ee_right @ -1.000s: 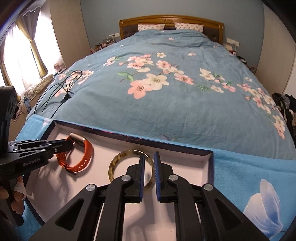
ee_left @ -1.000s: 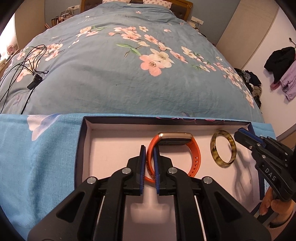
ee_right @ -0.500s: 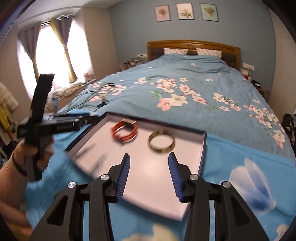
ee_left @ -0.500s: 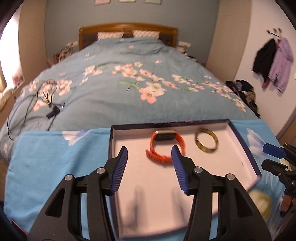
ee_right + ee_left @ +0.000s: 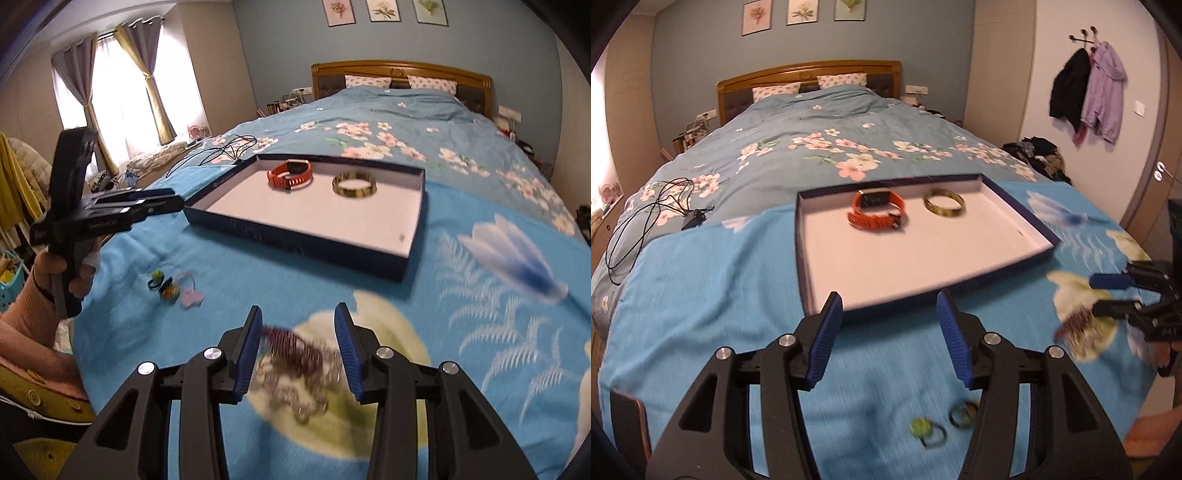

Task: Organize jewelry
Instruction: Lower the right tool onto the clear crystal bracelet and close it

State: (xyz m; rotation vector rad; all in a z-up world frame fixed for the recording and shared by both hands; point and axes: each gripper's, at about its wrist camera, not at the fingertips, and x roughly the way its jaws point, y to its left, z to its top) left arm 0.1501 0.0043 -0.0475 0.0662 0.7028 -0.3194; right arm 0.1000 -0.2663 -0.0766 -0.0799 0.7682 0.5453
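Observation:
A shallow navy box (image 5: pixel 1012 206) (image 5: pixel 295 236) with a white floor lies on the blue cloth. An orange watch band (image 5: pixel 877 210) (image 5: pixel 291 174) and a mottled gold bangle (image 5: pixel 944 203) (image 5: pixel 354 185) lie at its far end. My left gripper (image 5: pixel 890 339) is open and empty, above the cloth in front of the box; it also shows in the right wrist view (image 5: pixel 159 201). Small rings (image 5: pixel 943 421) (image 5: pixel 164 286) and a pink charm (image 5: pixel 190 293) lie on the cloth. My right gripper (image 5: pixel 299 354) (image 5: pixel 1108 293) is open over a blurred heap of dark red beads and chain (image 5: pixel 295 362) (image 5: pixel 1078 325).
The cloth covers the foot of a floral bed (image 5: pixel 831 147). A black cable (image 5: pixel 646 221) lies on the quilt at the left. A phone-like object (image 5: pixel 628 421) sits at the cloth's near left edge. Clothes hang on the right wall (image 5: pixel 1086 92).
Both grippers opened, let go of the watch band and the bangle in the box, and pulled back toward the near edge of the cloth.

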